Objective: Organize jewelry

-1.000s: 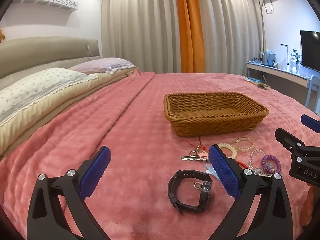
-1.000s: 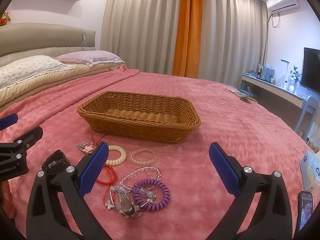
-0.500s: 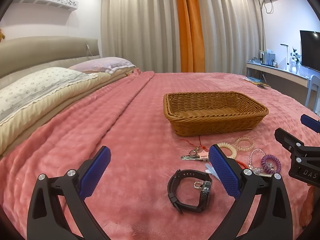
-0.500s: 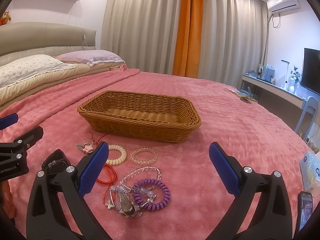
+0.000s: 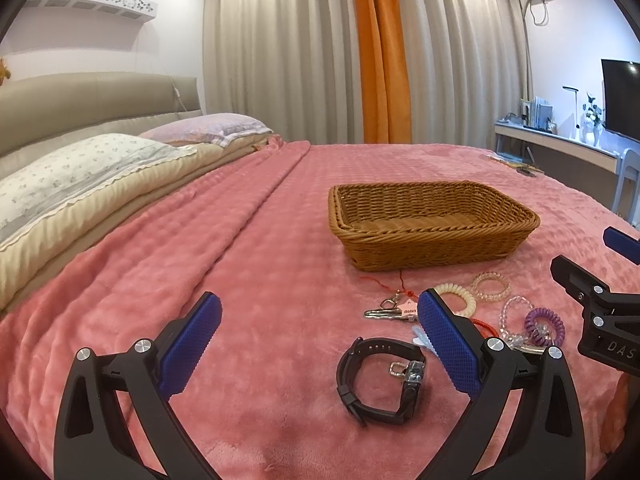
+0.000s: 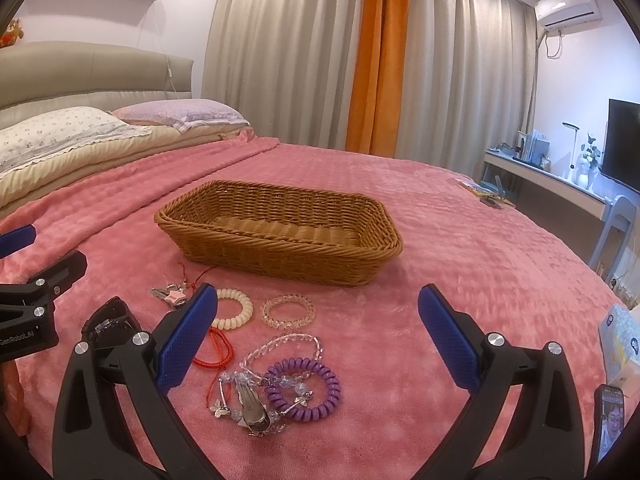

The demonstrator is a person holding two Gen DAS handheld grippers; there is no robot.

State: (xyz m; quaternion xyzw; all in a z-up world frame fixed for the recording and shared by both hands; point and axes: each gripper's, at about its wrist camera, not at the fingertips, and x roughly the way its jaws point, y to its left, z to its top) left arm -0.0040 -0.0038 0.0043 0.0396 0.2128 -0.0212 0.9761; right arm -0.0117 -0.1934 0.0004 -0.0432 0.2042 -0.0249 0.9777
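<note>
While both hand-held grippers, left and right, hover spread apart and empty, jewelry lies tangled on the bed before the wicker basket; grabbing the purple coil bracelet could drag neighbouring beads.

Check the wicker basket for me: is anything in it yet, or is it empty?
Empty as far as shown: the wicker basket shows only bare woven floor. The near wall hides a strip inside. The bracelets lie outside on the blanket.
</note>
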